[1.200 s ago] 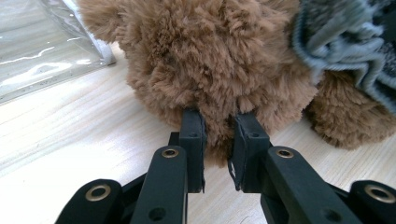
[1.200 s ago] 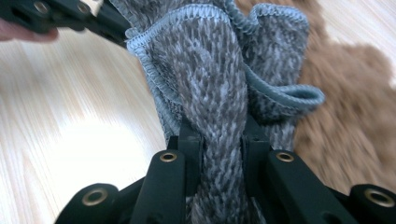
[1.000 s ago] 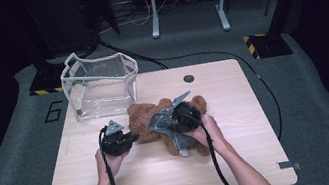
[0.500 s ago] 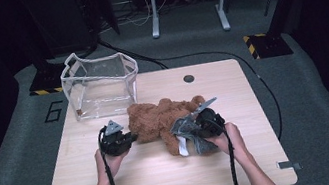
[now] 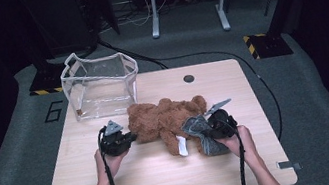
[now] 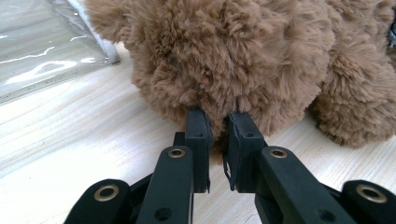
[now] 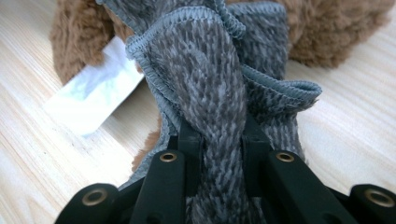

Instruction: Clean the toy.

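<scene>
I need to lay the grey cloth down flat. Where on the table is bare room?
Free: the near strip of table between the forearms, and the far right corner past the teddy bear. Crowded: the far left, where the clear bag stands right beside the bear.

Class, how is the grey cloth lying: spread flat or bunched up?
Bunched up: the grey cloth shows folds and curled edges, pinched in the right tool.

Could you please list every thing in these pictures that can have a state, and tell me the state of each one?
Teddy bear: lying on the table, fur pinched by the left gripper.
Grey cloth: bunched up, clamped in the right gripper.
Left gripper: shut on the bear's fur.
Right gripper: shut on the cloth.
Clear plastic bag: standing upright, top open.
White tag: lying flat on the table.
</scene>
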